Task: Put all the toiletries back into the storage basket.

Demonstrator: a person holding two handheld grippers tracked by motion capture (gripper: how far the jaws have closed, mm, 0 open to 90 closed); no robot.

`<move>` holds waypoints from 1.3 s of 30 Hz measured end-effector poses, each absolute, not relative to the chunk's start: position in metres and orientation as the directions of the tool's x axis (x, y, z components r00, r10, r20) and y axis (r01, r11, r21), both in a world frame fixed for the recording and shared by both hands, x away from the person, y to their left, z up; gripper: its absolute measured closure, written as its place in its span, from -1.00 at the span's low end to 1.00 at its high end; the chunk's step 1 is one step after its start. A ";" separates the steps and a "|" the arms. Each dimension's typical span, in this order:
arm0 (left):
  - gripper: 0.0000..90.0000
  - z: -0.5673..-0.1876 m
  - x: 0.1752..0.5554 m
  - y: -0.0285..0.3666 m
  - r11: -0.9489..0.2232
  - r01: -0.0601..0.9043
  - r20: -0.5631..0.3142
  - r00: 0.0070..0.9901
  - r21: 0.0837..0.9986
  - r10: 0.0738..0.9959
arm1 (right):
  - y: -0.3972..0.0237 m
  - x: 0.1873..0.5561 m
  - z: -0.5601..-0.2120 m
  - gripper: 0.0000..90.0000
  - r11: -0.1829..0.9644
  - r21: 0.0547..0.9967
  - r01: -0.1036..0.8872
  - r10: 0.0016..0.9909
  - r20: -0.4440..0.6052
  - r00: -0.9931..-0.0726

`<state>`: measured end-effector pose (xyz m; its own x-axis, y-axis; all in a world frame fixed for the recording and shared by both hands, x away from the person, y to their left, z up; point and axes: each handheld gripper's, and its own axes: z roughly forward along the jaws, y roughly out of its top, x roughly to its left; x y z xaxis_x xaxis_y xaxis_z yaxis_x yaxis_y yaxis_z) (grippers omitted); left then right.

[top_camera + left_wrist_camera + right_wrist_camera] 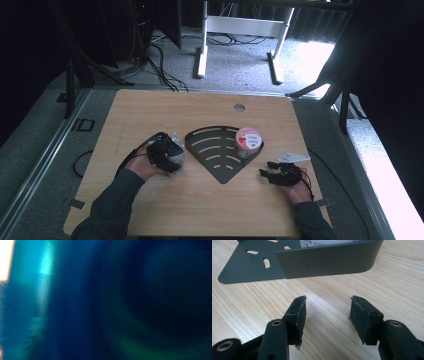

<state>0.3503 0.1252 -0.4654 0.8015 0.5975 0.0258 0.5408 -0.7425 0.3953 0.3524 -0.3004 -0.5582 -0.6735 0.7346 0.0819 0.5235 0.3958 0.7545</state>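
Observation:
A dark grey fan-shaped tray (215, 150) with slots lies at the table's middle. A cup with a pink and white lid (248, 140) stands in its right corner. My left gripper (170, 157) is left of the tray, its jaws closed round a pale, see-through cup (178, 152). The left gripper view is a blue blur of something pressed close to the lens. My right gripper (267, 173) rests low on the wood right of the tray, open and empty. In the right gripper view this gripper (327, 307) points at the tray's upright wall (327, 262), a short way off.
The wooden table (200, 210) has a round cable hole (239, 107) near its far edge. Beyond it on the carpet stand white desk legs (201, 60) and loose cables (160, 70). Bare wood lies in front of and behind the tray.

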 end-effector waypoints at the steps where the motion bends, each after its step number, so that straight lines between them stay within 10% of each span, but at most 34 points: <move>1: 0.23 -0.465 0.350 0.125 -0.742 0.541 0.026 0.801 0.395 0.597 | -0.300 0.352 -0.558 0.03 0.396 0.755 0.523 0.734 0.082 -0.674; 39: 0.24 -0.453 0.351 0.065 -0.792 0.449 0.021 0.865 0.413 0.502 | -0.301 0.353 -0.558 0.03 0.394 0.755 0.524 0.734 0.084 -0.674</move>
<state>0.3513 0.0650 -0.4534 0.8648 0.5017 0.0213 0.4493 -0.7920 0.4134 0.3527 -0.3008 -0.5582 -0.6736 0.7343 0.0841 0.5242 0.3944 0.7548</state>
